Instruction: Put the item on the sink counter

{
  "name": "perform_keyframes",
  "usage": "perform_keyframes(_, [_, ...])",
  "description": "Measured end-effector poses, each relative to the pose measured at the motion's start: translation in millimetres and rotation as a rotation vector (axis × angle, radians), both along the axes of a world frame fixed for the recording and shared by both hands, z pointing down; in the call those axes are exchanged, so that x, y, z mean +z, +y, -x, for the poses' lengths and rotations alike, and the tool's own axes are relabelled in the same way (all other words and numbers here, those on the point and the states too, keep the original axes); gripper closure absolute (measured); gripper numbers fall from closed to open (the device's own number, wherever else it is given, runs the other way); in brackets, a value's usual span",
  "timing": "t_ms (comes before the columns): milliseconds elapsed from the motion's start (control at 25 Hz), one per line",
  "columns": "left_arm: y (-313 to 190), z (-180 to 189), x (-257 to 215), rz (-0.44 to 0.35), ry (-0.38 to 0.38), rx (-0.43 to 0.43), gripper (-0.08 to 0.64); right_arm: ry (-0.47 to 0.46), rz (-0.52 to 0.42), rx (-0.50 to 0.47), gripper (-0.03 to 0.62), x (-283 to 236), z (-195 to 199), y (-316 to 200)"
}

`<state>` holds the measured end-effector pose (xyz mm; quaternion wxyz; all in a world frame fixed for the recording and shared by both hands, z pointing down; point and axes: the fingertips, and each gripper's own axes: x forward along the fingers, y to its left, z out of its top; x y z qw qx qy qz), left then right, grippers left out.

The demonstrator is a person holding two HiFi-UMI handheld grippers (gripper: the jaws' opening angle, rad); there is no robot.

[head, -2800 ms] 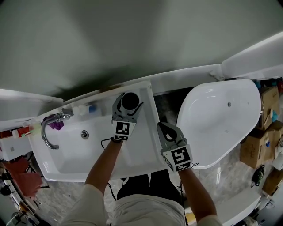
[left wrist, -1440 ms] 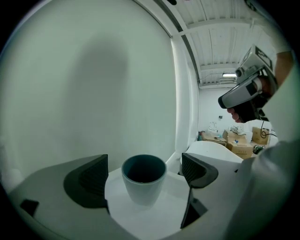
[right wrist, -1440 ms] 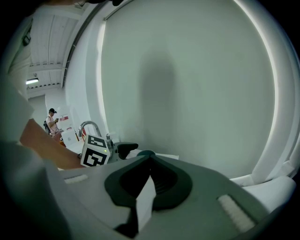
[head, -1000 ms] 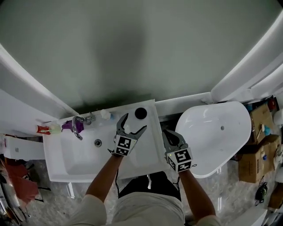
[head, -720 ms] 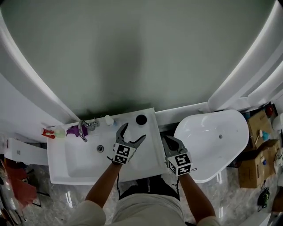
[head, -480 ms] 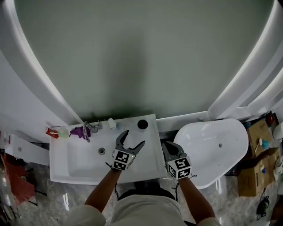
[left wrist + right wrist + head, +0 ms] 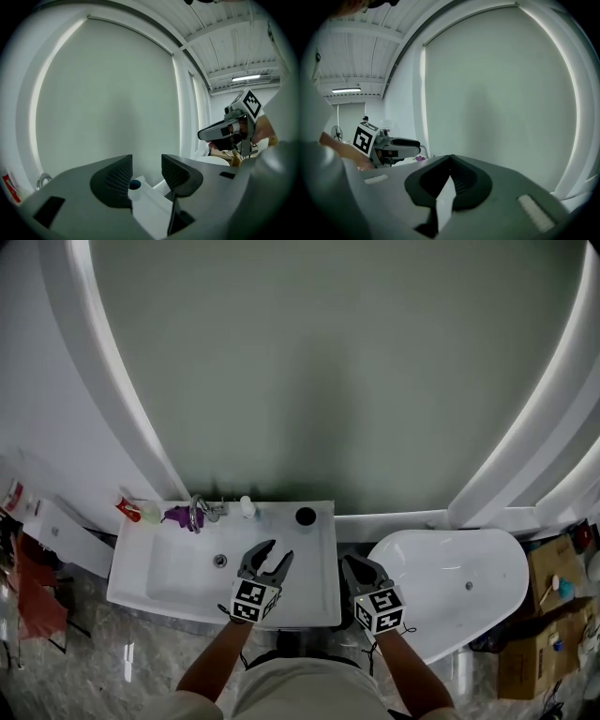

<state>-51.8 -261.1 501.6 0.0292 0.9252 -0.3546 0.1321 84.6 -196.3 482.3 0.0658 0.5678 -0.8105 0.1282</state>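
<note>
Since cup (image 7: 306,516) stands at sink's (image 7: 178,577) back-right corner, left gripper (image 7: 274,555) backed off.
Jaws closing, empty; right gripper (image 7: 352,564) clenched empty. Task looks done.

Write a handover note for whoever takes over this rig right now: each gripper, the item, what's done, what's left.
Left hand-held gripper: above the sink counter, jaws closing with nothing between them.
Right hand-held gripper: shut, empty, just past the counter's right edge.
Item: dark round cup, standing at the counter's back right corner, clear of both grippers.
Done: the cup is on the counter.
Left: apparently nothing.
</note>
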Motion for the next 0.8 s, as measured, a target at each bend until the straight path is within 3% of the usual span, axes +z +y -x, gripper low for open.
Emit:
perform_keyframes(360, [56, 7, -32, -0.035, 0.055, -0.141, 0.511, 0.005, -0.041, -0.079, 0.584, -18, -12, 37])
perform_keyframes(800, [107, 31, -55, -0.041, 0.114, -0.178, 0.552, 0.018, -0.102, -0.113, 0.584, -34, -6, 71])
